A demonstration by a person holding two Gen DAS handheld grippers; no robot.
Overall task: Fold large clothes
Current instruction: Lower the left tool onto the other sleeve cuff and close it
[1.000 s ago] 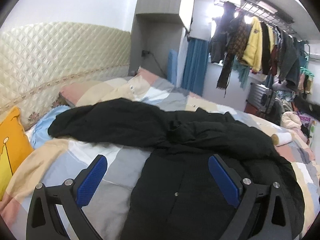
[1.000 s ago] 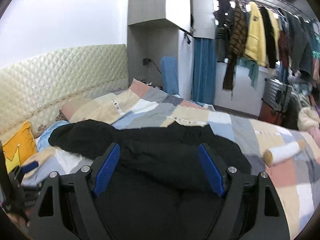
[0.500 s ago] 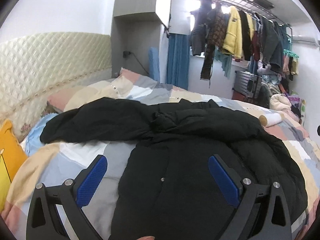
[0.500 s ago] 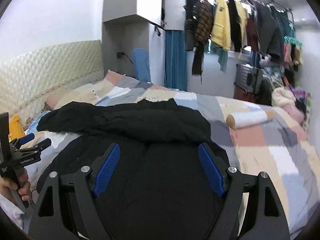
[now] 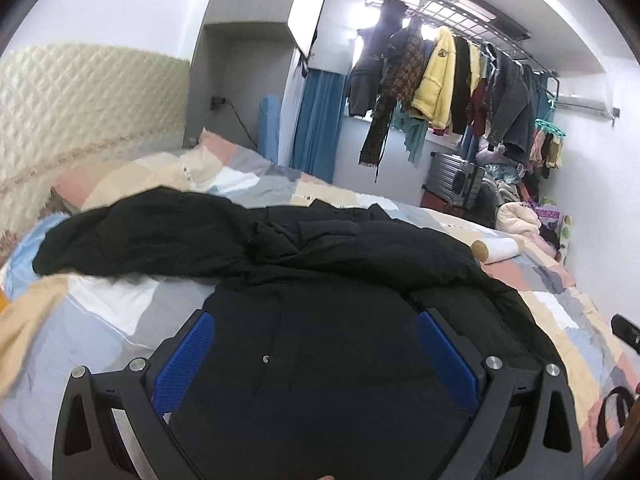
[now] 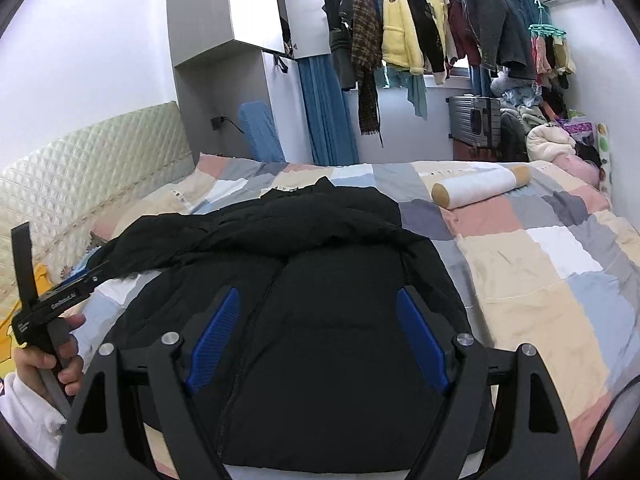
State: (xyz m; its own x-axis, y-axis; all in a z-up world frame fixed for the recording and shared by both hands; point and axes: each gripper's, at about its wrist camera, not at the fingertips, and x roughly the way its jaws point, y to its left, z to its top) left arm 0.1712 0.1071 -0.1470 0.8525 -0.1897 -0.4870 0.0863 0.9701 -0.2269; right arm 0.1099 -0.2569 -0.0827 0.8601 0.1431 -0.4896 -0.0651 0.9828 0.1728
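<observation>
Jaws spread wide and empty, the left gripper (image 5: 316, 354) and right gripper (image 6: 316, 338) pull back over the black jacket (image 6: 320, 300) lying front-up on the patchwork bed (image 6: 560, 264), one sleeve (image 5: 132, 232) flung outward, folding apparently yet to begin

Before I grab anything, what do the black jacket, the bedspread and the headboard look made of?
Jacket: looks like a matte synthetic shell with padding; it puffs in stitched sections, and a snap shows in the left view. Bedspread: soft woven fabric, likely cotton, in pastel patches, creased. Headboard: cream quilted upholstery with a slight sheen, possibly faux leather.
</observation>
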